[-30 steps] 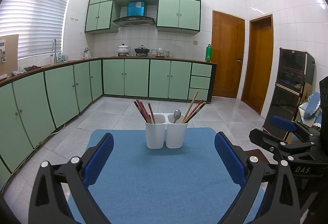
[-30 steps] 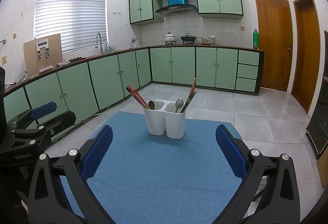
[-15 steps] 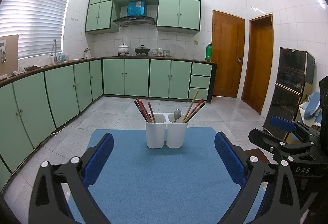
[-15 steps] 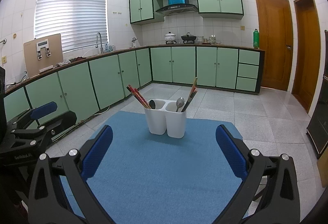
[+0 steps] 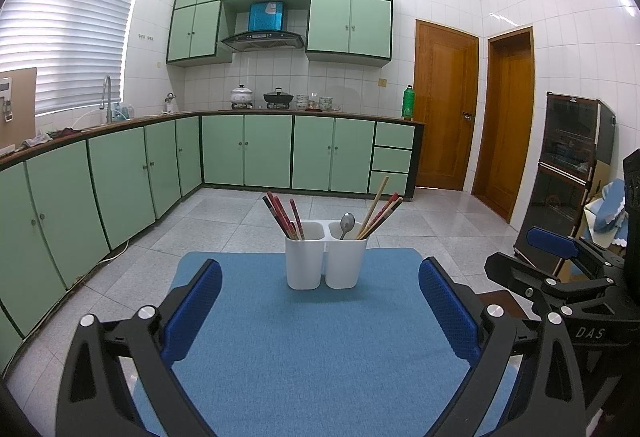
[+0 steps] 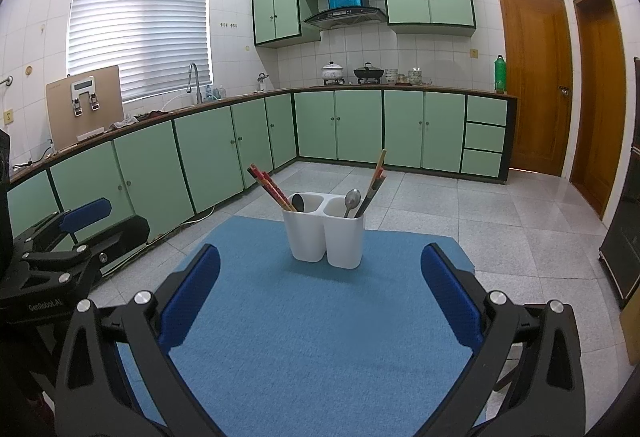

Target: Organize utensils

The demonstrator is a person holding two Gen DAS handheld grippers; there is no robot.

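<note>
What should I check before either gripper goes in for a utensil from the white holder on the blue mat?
1. Left gripper jaws open and empty: ok.
2. Right gripper jaws open and empty: ok.
3. White holder upright on the blue mat: ok.
4. Mat between grippers and holder free of objects: ok.
5. Utensils sorted: not ok; the silver spoon shares a compartment with the chopsticks.
6. Dark utensil in the other compartment identified: cannot tell.
</note>
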